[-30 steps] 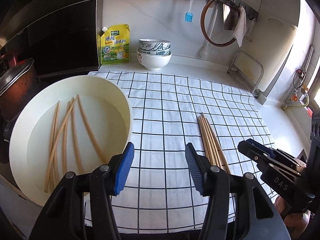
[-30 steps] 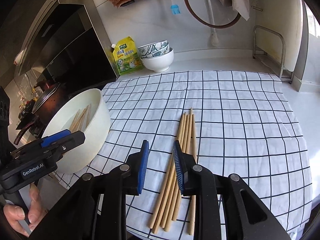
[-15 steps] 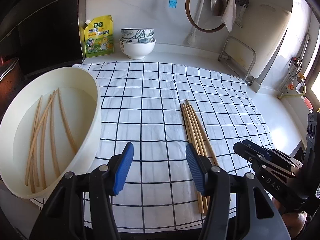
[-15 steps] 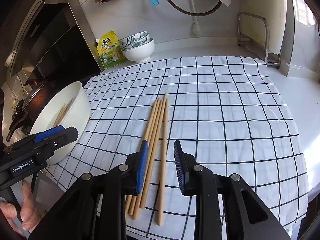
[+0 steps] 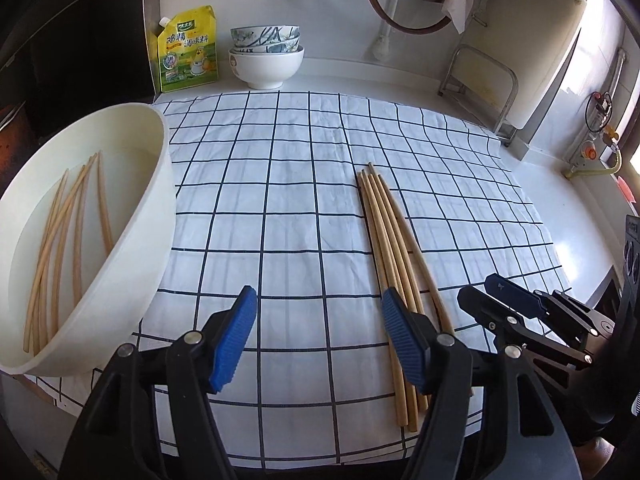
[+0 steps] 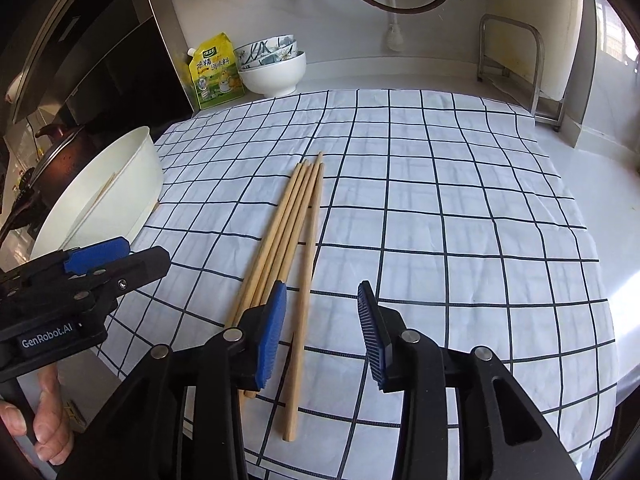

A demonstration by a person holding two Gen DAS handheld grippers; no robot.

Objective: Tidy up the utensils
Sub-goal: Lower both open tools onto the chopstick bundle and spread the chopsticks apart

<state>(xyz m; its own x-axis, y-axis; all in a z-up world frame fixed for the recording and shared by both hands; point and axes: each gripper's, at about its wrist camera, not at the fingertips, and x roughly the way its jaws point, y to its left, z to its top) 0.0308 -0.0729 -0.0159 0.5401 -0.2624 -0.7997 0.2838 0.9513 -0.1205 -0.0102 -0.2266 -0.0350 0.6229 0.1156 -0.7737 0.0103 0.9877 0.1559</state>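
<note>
Five wooden chopsticks (image 6: 298,236) side by side on checked cloth (image 5: 280,216) over white worktop (image 6: 592,184), tips toward 12 o'clock. Left hand-held gripper (image 5: 316,332): jaws opening, nothing between them, right pad just over bundle's near ends. Right hand-held gripper (image 6: 322,328): jaws opening, one chopstick lying below the gap, unclamped. More chopsticks (image 5: 60,248) inside cream basin (image 5: 148,240) at 9 o'clock. Stacked bowls (image 5: 266,56) and yellow seasoning pouch (image 5: 186,50) at 12 o'clock.
</note>
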